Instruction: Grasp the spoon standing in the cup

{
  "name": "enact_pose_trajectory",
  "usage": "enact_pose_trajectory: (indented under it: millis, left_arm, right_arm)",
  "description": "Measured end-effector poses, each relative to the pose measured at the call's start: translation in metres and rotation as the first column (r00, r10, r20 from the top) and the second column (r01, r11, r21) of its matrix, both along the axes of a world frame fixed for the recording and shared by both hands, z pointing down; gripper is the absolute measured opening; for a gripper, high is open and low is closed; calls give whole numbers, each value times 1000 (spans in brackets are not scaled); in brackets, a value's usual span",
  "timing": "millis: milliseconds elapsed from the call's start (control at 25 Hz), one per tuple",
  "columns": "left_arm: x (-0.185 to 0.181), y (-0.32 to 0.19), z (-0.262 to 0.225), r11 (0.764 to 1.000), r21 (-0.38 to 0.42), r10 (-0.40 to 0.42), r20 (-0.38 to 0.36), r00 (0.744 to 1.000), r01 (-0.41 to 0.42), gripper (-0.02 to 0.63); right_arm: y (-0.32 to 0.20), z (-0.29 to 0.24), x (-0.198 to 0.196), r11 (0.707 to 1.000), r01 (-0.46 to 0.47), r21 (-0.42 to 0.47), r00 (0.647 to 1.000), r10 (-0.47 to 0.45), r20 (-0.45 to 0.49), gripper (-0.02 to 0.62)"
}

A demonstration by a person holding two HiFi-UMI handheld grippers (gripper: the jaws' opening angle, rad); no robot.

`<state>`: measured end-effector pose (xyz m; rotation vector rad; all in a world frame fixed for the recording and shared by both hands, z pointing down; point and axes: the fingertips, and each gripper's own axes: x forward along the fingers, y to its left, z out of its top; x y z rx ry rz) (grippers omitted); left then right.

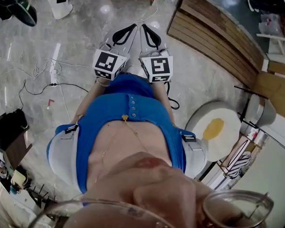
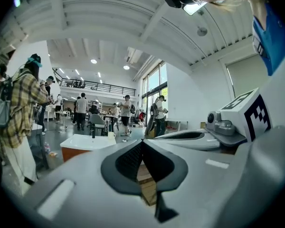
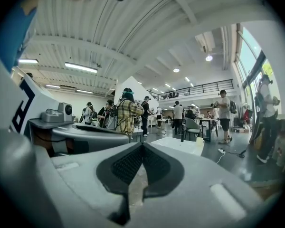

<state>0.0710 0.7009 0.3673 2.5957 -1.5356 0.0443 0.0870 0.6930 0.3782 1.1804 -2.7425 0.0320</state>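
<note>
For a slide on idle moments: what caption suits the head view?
Left hand-held gripper and right hand-held gripper, both shut and empty, side by side above the grey floor.

Open hall with a grey floor and people standing about

Seen from above, the grey floor (image 1: 28, 42) carries loose cables (image 1: 42, 72), a slatted wooden panel (image 1: 218, 37) lying flat and, near it, a round white cushion (image 1: 213, 127) with a yellow middle. Farther into the hall a person in a plaid shirt (image 2: 21, 108) stands near a white tabletop (image 2: 88, 144). More people stand behind, under a railed balcony (image 2: 97, 85).
</note>
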Motion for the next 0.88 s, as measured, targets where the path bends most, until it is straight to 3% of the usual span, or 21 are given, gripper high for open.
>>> enact_pose_trajectory:
  millis: [440,880]
  left_arm:
    - [-13,-64,-8,996,20,84,7,996,-84,0]
    - [-53,-135,-3,991,11,136,-12,991,-136,0]
  right_arm:
    - [-62,0,-14,998,-57,11,998,57,12,2]
    - [-132,0,-55,995,-94,28,996,94,-12,2]
